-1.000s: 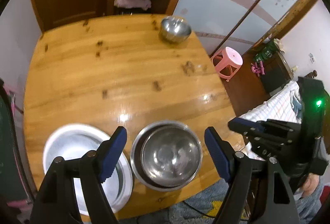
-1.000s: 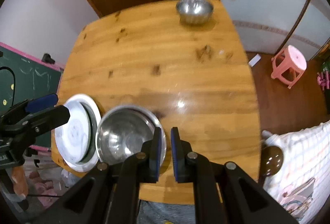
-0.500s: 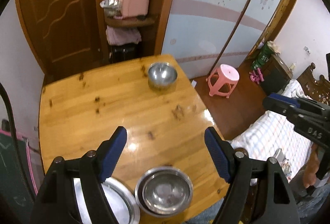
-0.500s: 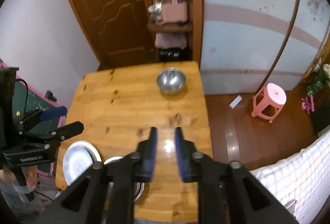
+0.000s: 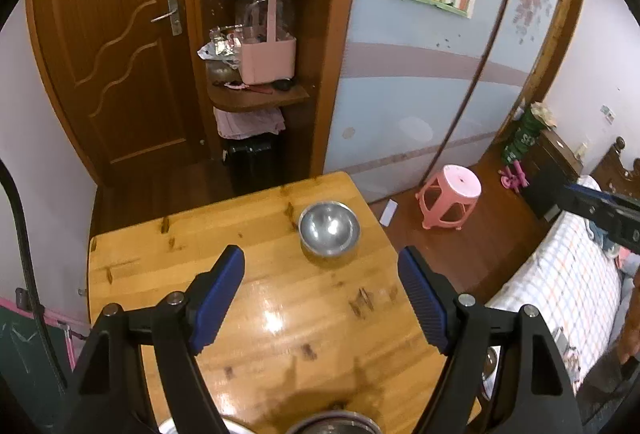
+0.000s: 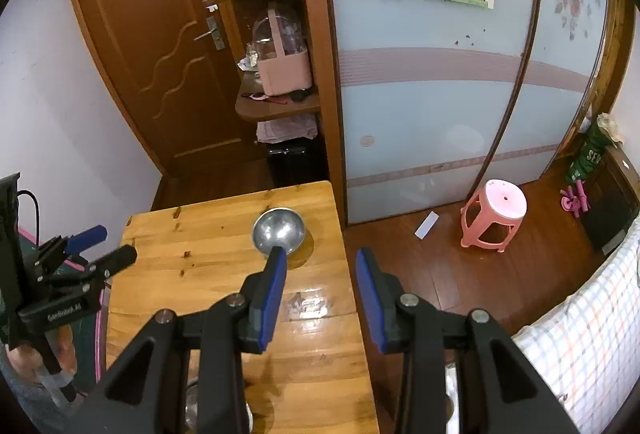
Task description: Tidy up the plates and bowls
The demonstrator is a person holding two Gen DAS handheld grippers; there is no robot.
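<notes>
Your left claw (image 5: 320, 294): blue-padded jaws set wide apart, nothing between them, held above the wooden counter (image 5: 256, 314) and tipped down toward it.

Your right claw (image 6: 320, 294): jaws parted by a moderate gap and have just been opening; nothing sits between the pads. It hangs over the counter's right edge, with floor showing under the right finger.

Steel bowl (image 5: 329, 229): single, upright, empty, standing alone near the far right corner of the counter. In your right wrist view the same bowl (image 6: 279, 232) sits just beyond the tip of the left finger, apart from it.

Nested bowls (image 5: 336, 424): only a curved steel rim shows at the bottom edge of your left wrist view, at the near edge of the counter between the claw's arms. How many are stacked cannot be told here.

Plate (image 5: 172, 426): a pale sliver of rim at the bottom edge, just left of the nested bowls and mostly hidden by the claw's arm.

Surroundings: pink plastic stool (image 5: 450, 196) on the wooden floor to the right of the counter; brown door (image 5: 120, 74) and a corner shelf carrying a pink basket (image 5: 268, 58) beyond the far end; a bed with a checked cover (image 5: 560, 298) at right.
</notes>
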